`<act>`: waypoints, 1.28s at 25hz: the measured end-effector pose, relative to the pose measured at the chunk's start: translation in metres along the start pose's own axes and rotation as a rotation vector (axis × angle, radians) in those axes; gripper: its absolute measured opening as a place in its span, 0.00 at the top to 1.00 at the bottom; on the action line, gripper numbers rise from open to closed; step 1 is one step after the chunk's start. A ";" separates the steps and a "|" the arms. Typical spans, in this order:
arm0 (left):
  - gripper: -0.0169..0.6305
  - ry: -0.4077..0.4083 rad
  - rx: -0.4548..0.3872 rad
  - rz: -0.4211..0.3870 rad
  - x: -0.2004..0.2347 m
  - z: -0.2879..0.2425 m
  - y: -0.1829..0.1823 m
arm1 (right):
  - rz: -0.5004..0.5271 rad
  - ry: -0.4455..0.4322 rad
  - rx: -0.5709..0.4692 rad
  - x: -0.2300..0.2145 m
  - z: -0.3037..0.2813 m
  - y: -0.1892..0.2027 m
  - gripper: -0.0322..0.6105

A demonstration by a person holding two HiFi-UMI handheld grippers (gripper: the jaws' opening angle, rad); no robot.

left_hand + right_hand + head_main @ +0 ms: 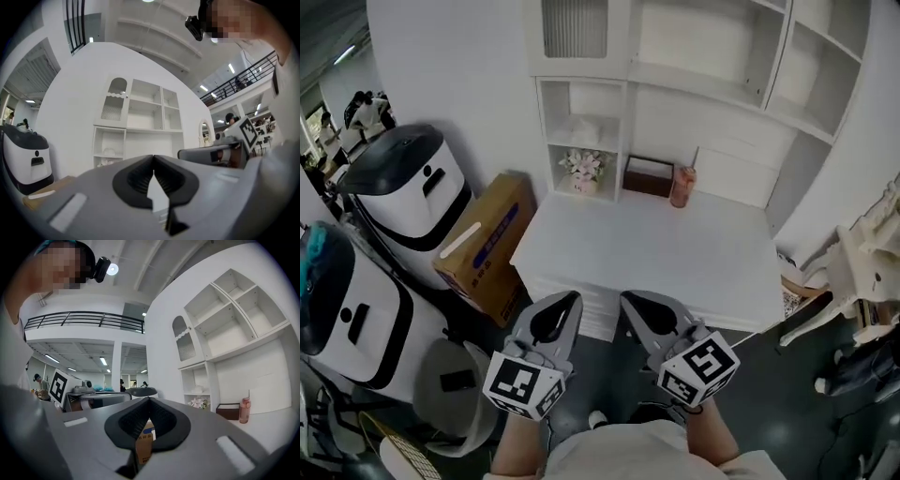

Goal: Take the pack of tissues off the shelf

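The pack of tissues point(584, 129) is a pale bundle on the middle shelf of the white cubby point(549, 112) at the back of the desk, above a small pot of flowers point(584, 167). It shows small in the left gripper view point(109, 152) and in the right gripper view point(198, 389). Both grippers are low in the head view, in front of the desk and far from the shelf. My left gripper point(572, 298) point(153, 157) is shut with nothing in it. My right gripper point(628, 300) point(149, 399) is shut too and holds nothing.
The white desk point(656, 253) stands between me and the shelf unit. On it, at the back, are a brown box point(648, 175) and a pink bottle point(682, 187). A cardboard carton point(483, 246) and two white machines point(408, 187) stand at the left, a pale chair point(853, 267) at the right.
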State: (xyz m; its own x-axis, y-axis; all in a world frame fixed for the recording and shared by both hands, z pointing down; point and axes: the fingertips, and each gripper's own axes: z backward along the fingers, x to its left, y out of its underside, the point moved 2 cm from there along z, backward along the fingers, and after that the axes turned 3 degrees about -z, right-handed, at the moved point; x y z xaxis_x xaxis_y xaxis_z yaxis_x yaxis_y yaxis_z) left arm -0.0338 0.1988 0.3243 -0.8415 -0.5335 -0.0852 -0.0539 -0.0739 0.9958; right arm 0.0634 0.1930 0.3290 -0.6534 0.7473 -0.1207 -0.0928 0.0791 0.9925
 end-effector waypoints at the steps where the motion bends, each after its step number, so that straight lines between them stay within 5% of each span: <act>1: 0.97 0.000 -0.006 0.015 0.006 -0.001 0.001 | 0.003 0.007 0.001 0.001 -0.003 0.001 0.95; 5: 0.97 -0.013 -0.017 0.069 0.027 -0.009 0.009 | 0.001 0.052 0.019 -0.009 -0.012 0.007 0.95; 10: 0.97 -0.041 0.016 0.040 0.046 -0.026 0.023 | -0.024 0.080 0.036 -0.031 -0.030 0.014 0.95; 32: 0.97 -0.179 0.021 0.048 0.156 -0.153 0.024 | -0.015 -0.024 0.048 -0.156 -0.170 -0.010 0.95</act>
State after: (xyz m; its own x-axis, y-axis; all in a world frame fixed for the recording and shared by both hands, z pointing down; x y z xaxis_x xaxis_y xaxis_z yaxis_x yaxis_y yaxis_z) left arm -0.0840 -0.0146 0.3299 -0.9256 -0.3771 -0.0323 -0.0211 -0.0337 0.9992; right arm 0.0389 -0.0367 0.3345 -0.6342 0.7612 -0.1354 -0.0656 0.1215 0.9904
